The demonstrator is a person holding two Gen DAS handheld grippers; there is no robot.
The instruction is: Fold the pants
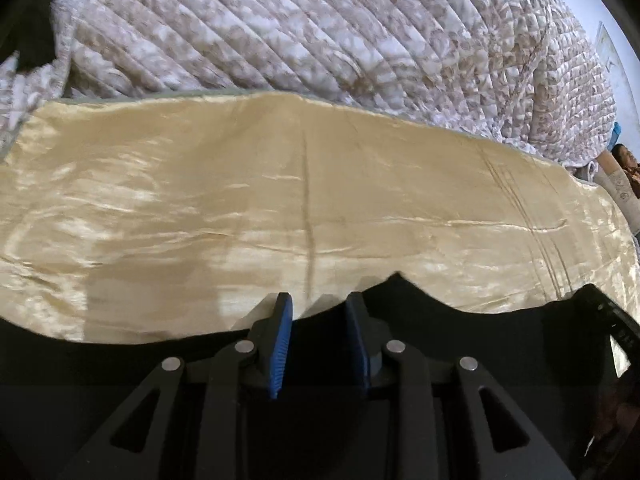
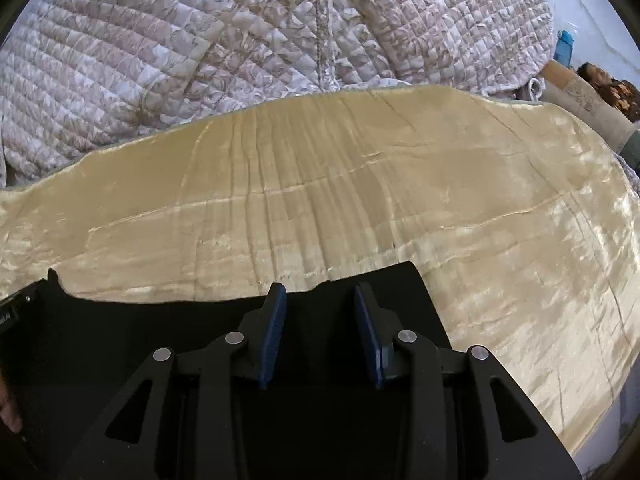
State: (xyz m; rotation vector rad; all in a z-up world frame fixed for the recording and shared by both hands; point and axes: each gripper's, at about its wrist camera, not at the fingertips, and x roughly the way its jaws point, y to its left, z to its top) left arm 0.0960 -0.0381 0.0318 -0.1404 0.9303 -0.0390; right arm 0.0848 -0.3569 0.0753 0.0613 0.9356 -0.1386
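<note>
- Left tongs (image 1: 320,308): jaws apart, empty, poised over the black pants' (image 1: 460,344) near edge.
- Right tongs (image 2: 320,300): jaws apart, empty, over the same pants on the gold bedspread (image 2: 360,184).
- Step: likely pre-grasp; next, grip the edge.

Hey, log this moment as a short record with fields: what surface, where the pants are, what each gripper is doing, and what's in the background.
surface: shiny cream blanket
pants: black pants at the blanket's near edge, under both grippers
left gripper: jaws apart, over the black cloth; grip cannot be told
right gripper: jaws apart, over the black cloth; grip cannot be told
background: quilted floral bedspread behind the blanket; a person at far right
</note>
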